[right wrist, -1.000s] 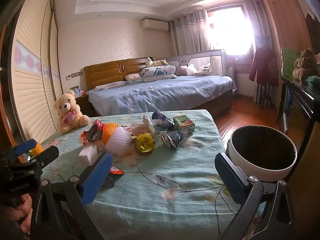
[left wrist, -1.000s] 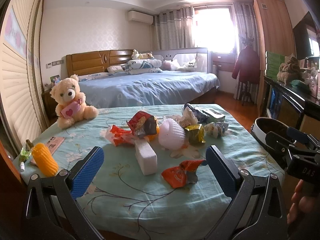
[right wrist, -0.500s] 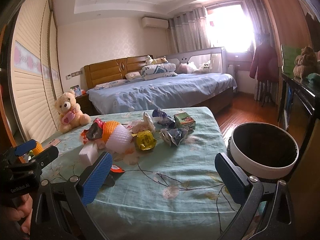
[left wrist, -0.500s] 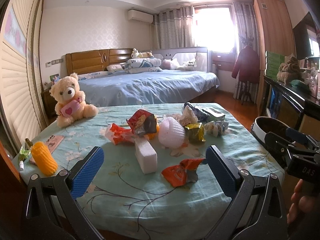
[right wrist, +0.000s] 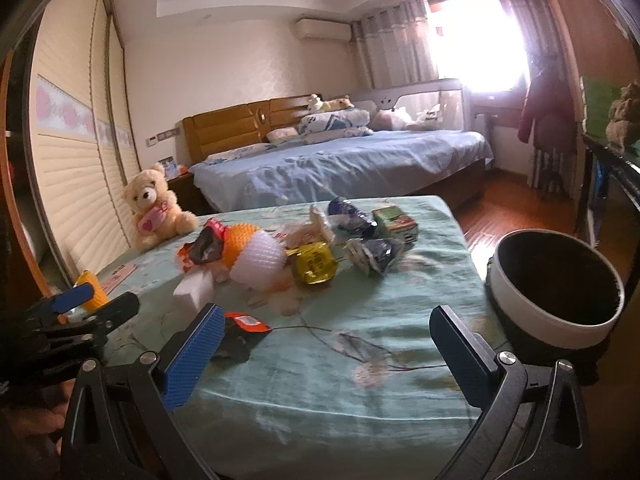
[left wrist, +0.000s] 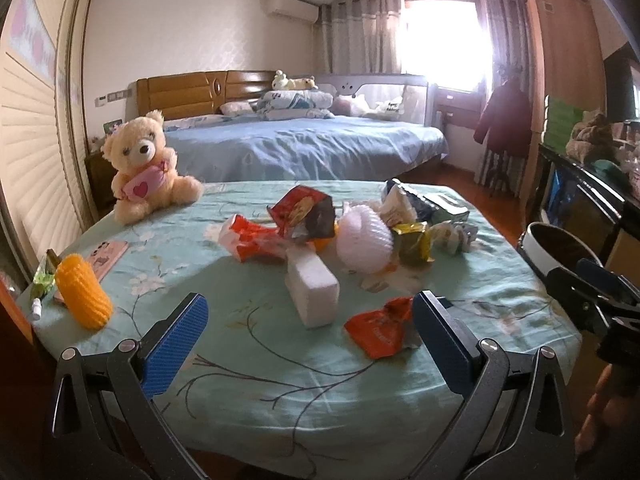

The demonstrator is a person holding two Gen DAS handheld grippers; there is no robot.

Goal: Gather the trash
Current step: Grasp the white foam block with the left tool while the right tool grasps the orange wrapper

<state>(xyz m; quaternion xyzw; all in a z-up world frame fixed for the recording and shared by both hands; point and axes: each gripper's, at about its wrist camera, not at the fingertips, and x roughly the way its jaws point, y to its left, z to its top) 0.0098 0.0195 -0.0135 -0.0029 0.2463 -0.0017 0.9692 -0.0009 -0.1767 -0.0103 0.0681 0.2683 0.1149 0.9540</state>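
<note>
Left wrist view first: the left gripper (left wrist: 306, 320) hangs over the near edge of the table (left wrist: 248, 392) with its jaws spread wide and nothing between them. Right in front of it sits a white foam block (left wrist: 312, 294), and an orange wrapper (left wrist: 380, 332) lies just beside the gripper's right-hand finger. Behind those is the main trash pile: a red snack bag (left wrist: 306, 216), a white foam net (left wrist: 362, 240), a gold wrapper (left wrist: 412, 242). A teddy bear (left wrist: 146, 168) sits at the far left corner and a yellow corn toy (left wrist: 82, 296) stands near the left edge (neither looks like trash). The bin (left wrist: 556, 246) peeks in at the right edge.

Right wrist view: the right gripper (right wrist: 324, 338) is also wide open and empty, above the cloth. The black-lined, white-walled bin (right wrist: 556, 292) stands just off the table's right side, mouth up. The pile sits mid-table, with a green carton (right wrist: 394, 220) toward the back. The left gripper shows at the far left.
</note>
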